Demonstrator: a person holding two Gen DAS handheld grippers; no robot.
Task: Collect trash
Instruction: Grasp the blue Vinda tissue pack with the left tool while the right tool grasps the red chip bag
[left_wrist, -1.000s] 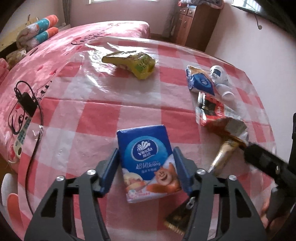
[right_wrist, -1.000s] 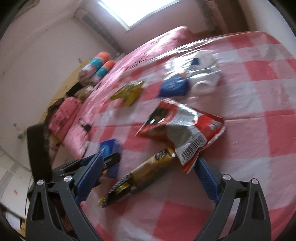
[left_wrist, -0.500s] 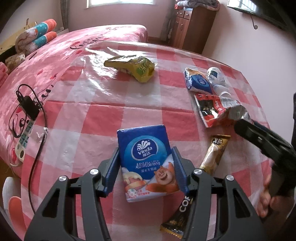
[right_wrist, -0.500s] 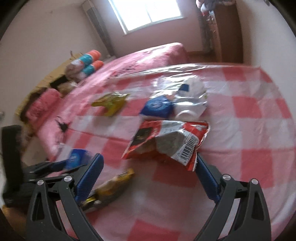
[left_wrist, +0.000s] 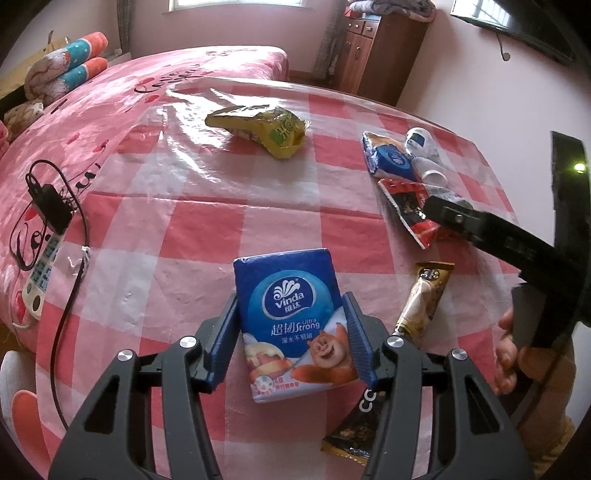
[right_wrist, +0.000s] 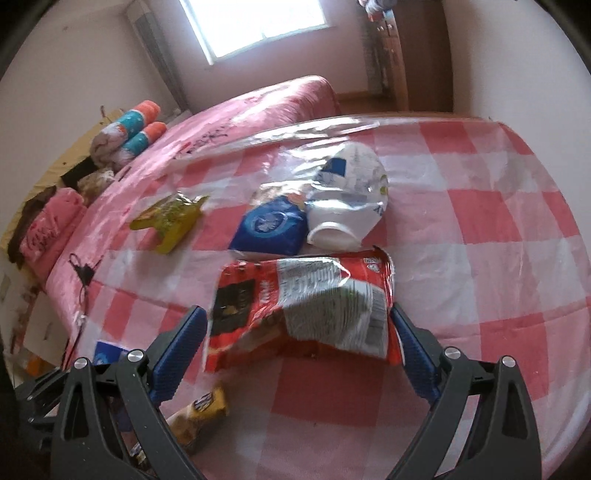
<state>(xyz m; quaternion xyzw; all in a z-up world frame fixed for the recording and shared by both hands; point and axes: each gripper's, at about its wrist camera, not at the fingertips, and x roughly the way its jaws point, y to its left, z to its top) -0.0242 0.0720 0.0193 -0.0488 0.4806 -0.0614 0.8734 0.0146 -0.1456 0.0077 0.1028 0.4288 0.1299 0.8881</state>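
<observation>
Two packets sat between jaws, one per gripper, on the checked table (left_wrist: 258, 206).
The tissue pack (left_wrist: 291, 325) was pinched at its sides by the left gripper (left_wrist: 290, 343), jaws pressed together on it, likely to lift it flat. The red bag (right_wrist: 299, 310) lay between the spread right gripper (right_wrist: 295, 350), whose pads stood beside its edges, apparently lining up a grasp. A coffee stick (left_wrist: 421, 302) and yellow bag (left_wrist: 262, 127) waited nearby.

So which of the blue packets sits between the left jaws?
The blue Vinda tissue pack, nearest the camera, flanked by both jaws. The other blue packet lies far off beside the white bottle.
</observation>
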